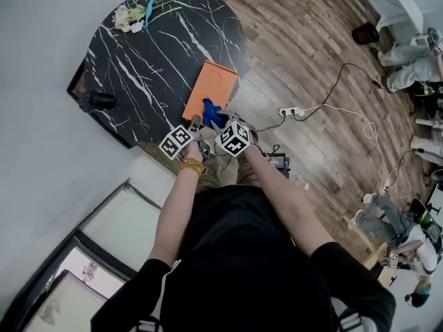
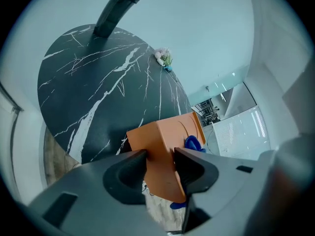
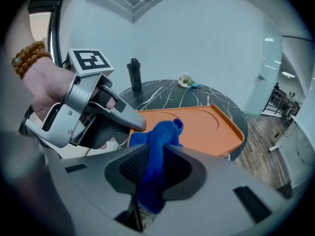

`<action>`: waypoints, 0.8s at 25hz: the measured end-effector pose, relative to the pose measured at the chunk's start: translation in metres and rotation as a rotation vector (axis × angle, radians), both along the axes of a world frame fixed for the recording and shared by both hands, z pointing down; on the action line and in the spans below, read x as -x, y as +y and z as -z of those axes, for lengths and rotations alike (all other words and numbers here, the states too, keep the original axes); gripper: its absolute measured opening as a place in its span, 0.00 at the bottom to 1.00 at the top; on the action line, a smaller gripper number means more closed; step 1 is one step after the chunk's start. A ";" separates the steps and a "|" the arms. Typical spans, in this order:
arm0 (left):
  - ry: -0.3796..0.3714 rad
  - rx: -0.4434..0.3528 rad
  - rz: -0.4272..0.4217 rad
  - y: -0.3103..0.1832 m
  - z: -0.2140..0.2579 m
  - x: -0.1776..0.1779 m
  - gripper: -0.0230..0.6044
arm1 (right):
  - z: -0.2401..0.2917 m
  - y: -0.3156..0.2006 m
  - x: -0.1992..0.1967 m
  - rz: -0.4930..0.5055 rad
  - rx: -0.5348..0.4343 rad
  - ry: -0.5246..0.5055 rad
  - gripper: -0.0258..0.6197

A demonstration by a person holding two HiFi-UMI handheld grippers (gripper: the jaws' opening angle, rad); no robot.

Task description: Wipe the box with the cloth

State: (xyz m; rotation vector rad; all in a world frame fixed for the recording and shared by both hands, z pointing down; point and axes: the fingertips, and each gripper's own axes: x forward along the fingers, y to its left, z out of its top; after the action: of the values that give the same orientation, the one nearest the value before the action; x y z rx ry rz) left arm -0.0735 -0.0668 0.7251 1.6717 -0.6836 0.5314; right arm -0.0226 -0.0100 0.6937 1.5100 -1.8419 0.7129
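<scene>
The flat orange box [image 1: 211, 87] lies at the near edge of the round black marble table [image 1: 152, 47], jutting over the rim. My left gripper [image 1: 194, 124] is shut on the box's near corner; in the left gripper view both jaws clamp the orange box [image 2: 170, 146] at my left gripper [image 2: 160, 157]. My right gripper [image 1: 220, 122] is shut on the blue cloth [image 1: 212, 111]. In the right gripper view the blue cloth [image 3: 160, 134] is pinched in my right gripper [image 3: 156, 155] and drapes onto the near end of the box [image 3: 206, 127], beside the left gripper [image 3: 134, 123].
A black bottle [image 1: 97, 101] stands at the table's left edge and a small flower bunch [image 1: 130, 16] at its far side. A power strip with cables [image 1: 291, 111] lies on the wooden floor to the right. Glass panels stand at the lower left.
</scene>
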 end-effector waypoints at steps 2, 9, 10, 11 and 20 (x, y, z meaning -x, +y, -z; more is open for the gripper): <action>-0.007 -0.008 -0.009 -0.006 0.000 0.007 0.32 | -0.002 -0.005 0.011 0.002 0.006 -0.001 0.15; 0.016 -0.021 -0.034 -0.024 0.004 0.017 0.32 | 0.007 -0.013 0.022 -0.093 0.014 -0.033 0.15; 0.016 -0.022 -0.039 -0.026 0.003 0.017 0.33 | 0.009 -0.013 0.017 -0.118 0.013 -0.028 0.15; 0.012 -0.022 -0.044 -0.027 0.003 0.018 0.33 | 0.012 -0.011 0.010 -0.156 0.003 -0.017 0.15; -0.042 -0.046 -0.165 -0.036 0.003 0.018 0.35 | 0.018 0.017 -0.133 -0.316 0.020 0.166 0.15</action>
State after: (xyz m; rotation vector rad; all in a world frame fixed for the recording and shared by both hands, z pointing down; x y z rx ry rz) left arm -0.0916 -0.1028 0.7220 1.7741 -0.5943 0.6737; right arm 0.1101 0.0070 0.6756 1.8121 -1.4870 0.7220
